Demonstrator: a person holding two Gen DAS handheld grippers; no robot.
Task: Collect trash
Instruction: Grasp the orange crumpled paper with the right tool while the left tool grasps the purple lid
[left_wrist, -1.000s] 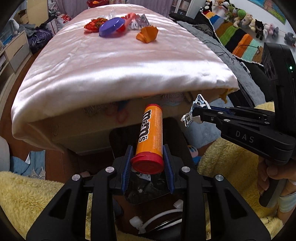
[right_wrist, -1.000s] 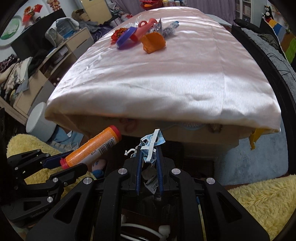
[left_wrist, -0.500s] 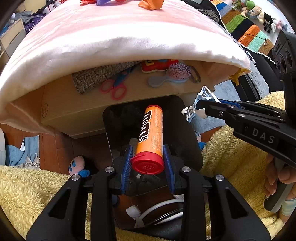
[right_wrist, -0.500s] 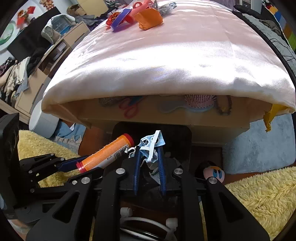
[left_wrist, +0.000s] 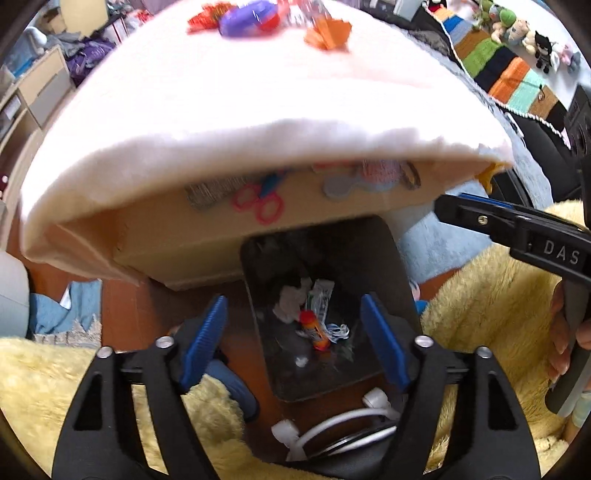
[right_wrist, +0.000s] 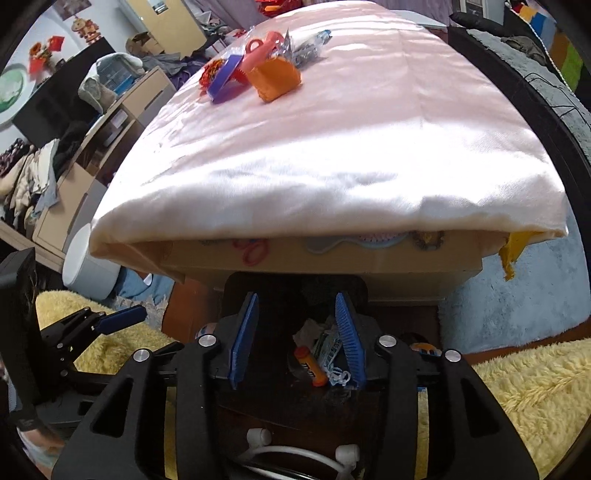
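My left gripper (left_wrist: 295, 332) hangs over the black bin (left_wrist: 391, 240), its jaws opening wide with nothing between them. My right gripper (right_wrist: 295, 306) hovers over the same bin (right_wrist: 236, 284), jaws also opening and empty. Down in the bin lie the orange M&M's tube (left_wrist: 314, 328) (right_wrist: 310, 365), a white and blue mask scrap (left_wrist: 338, 330) (right_wrist: 340, 376), a crumpled tissue (left_wrist: 293, 301) and a green and white wrapper (left_wrist: 321, 299). At the far end of the pink-clothed table (right_wrist: 332, 147) sit an orange paper wad (right_wrist: 275, 79), a purple lid (right_wrist: 221, 79) and several wrappers.
A cardboard box (left_wrist: 332, 206) under the cloth stands right behind the bin. Yellow fluffy rug (right_wrist: 535, 387) lies on both sides, with a blue rug (right_wrist: 517, 295) to the right. A white round tub (right_wrist: 88, 266) and drawers (right_wrist: 110, 129) stand left. A person's hand (left_wrist: 561, 332) grips the right handle.
Both grippers have opened. The M&M's tube dropped out of the left gripper and the mask scrap out of the right gripper; both now lie in the bin.
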